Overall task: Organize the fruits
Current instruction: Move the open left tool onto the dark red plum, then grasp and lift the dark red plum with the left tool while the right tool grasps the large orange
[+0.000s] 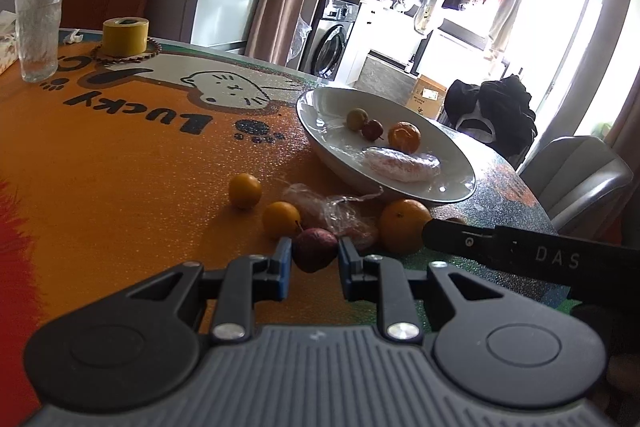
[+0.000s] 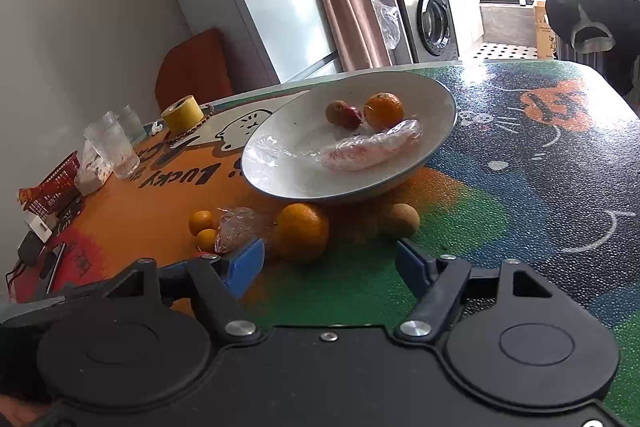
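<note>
Between the pads of the left gripper [image 1: 314, 253], clamped tight, a dark red fruit [image 1: 314, 249].

4 fruits [image 1: 385, 135] in the bowl [image 1: 320, 115]; loose fruits [image 1: 280, 219] on the table [image 1: 120, 167] before it.

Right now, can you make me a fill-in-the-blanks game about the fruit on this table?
1. The left gripper is shut on a dark ____ fruit.
2. The wrapped fruit lies in the ____ plate.
3. The roll of tape is ____.
4. The right gripper has ____ between its jaws; the big orange sits beyond them.

Missing words: red; white; yellow; nothing
</note>
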A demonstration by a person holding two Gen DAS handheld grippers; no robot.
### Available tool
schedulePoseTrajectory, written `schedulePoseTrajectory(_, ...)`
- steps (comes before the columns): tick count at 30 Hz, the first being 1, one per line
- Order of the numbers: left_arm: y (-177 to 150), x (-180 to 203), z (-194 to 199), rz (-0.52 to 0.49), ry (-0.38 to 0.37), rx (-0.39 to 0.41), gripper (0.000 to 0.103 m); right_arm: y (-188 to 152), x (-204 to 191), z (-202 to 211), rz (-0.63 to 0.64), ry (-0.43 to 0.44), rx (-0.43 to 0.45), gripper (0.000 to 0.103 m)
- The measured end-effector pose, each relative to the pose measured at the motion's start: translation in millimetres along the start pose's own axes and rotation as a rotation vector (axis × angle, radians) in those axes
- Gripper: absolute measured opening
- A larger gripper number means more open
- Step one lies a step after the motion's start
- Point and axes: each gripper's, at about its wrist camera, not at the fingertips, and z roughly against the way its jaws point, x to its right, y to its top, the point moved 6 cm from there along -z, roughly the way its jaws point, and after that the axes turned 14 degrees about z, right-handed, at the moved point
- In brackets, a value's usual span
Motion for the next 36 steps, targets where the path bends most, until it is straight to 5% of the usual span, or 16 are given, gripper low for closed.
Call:
schedulePoseTrajectory(11,13,-21,6,0.036,0.012,0.016,0.023,5,-10,-22,0.028,-0.013,-0.030,0.062)
schedulePoseTrajectory(14,14,-22,8,0.040,0.012,0.018,0.023,6,-11,-27,0.031,-0.008,-0.041,0.054)
schedulePoseTrajectory(16,14,-22,9,0.038,0.011,0.018,0.023,4,-12,-28,0.030,0.022,-0.043,0.036)
schedulePoseTrajectory(36,21,6,23,0.011,-0.035,0.055,0.022,13,-5,17,0.045,-0.027,0.033,0.035)
